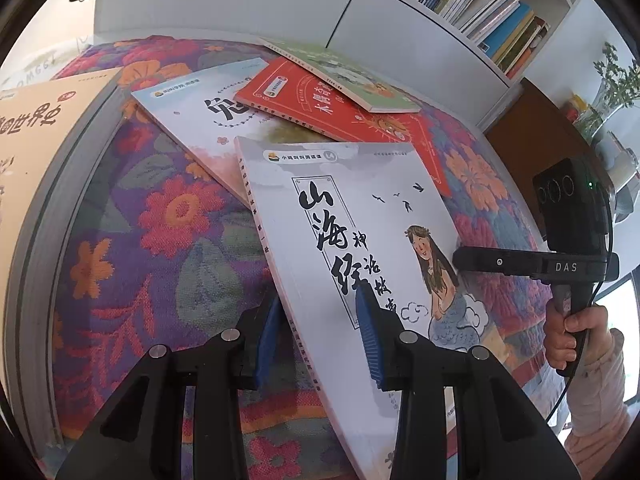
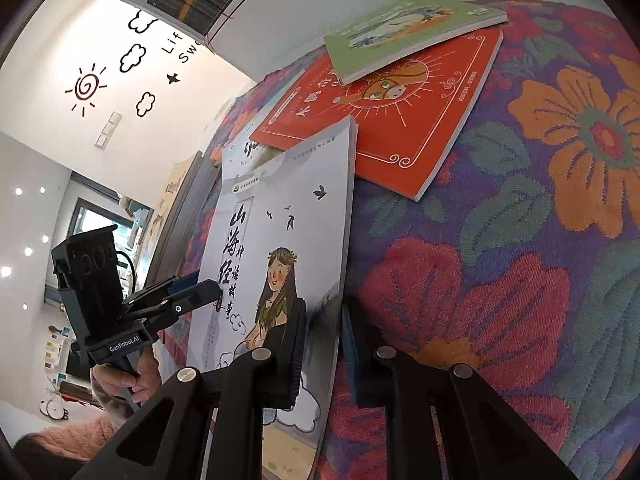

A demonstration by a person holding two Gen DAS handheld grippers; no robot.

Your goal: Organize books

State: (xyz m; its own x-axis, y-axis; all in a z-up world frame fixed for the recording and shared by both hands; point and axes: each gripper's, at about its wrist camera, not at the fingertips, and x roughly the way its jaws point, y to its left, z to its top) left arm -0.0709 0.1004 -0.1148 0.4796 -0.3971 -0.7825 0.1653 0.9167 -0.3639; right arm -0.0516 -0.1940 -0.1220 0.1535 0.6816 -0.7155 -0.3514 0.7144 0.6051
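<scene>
Both grippers on the same book: white book (image 1: 360, 216) with a long-haired girl and black brush lettering on the cover, lifted at an angle off the flowered cloth (image 1: 160, 216) covering the counter

Left gripper (image 1: 316, 336): jaws pinching the near left edge of the white book by the spine, one blue pad (image 1: 370, 332) on the cover, the other below the book

Right gripper (image 2: 324, 344): jaws clamped on the near right edge of the white book, one finger over the cover, the other behind it against the cloth. In the left wrist view its black finger touches the right edge of the cover, and a hand (image 1: 572, 332) holds its handle

Other books on the cloth, far side:
- red book (image 2: 400, 128) lying flat, just beyond the white book
- green book (image 2: 404, 28) lying on the far part of the red one
- pale book (image 1: 192, 120) to the left, partly under the red and white ones
- tan book (image 1: 40, 152) at far left, thick, looks propped up; fisheye edge distortion, so not sure

White bookshelf (image 1: 472, 4) with rows of upright books behind the counter
</scene>
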